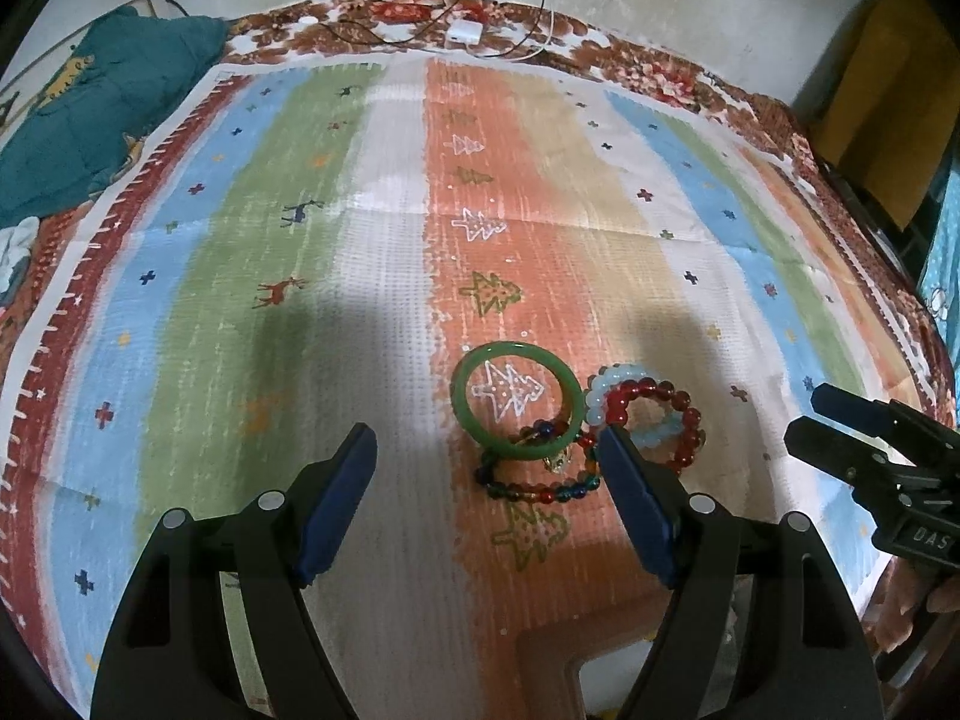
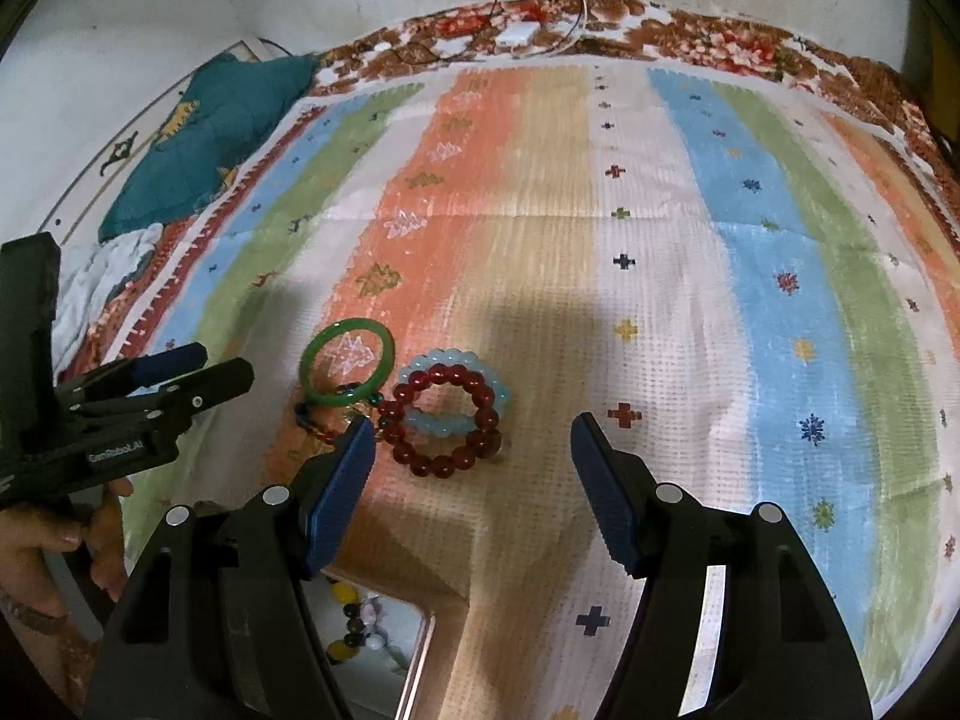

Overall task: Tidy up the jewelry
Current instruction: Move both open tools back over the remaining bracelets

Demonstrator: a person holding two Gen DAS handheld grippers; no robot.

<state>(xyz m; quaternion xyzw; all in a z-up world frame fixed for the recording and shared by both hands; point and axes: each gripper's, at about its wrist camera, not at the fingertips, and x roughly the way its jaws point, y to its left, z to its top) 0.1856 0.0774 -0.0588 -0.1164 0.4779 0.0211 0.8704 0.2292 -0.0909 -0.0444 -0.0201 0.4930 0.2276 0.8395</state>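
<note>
On the striped cloth [image 1: 384,192], near its middle, four bracelets lie in one overlapping cluster.
Largest is the cloth, banded blue, green, white, orange and tan, its stripes running from near to far, with small trees, deer and crosses printed on it. Both grippers hang over its near part: the left gripper [image 1: 486,444] has blue-padded jaws spread wide with nothing between them, and the right gripper [image 2: 471,426] likewise stands spread and empty, the cluster just beyond its left finger. A smooth green bangle [image 2: 347,367] lies flat at the cluster's far left, ringing a white tree. Right of it the dark red bead bracelet [image 2: 445,420] rests on top of a pale blue bead bracelet [image 2: 456,387]. A multicoloured bead bracelet [image 1: 537,480] lies nearest, its far edge tucked under the bangle. All are round loops, with no long axis to tell.
</note>
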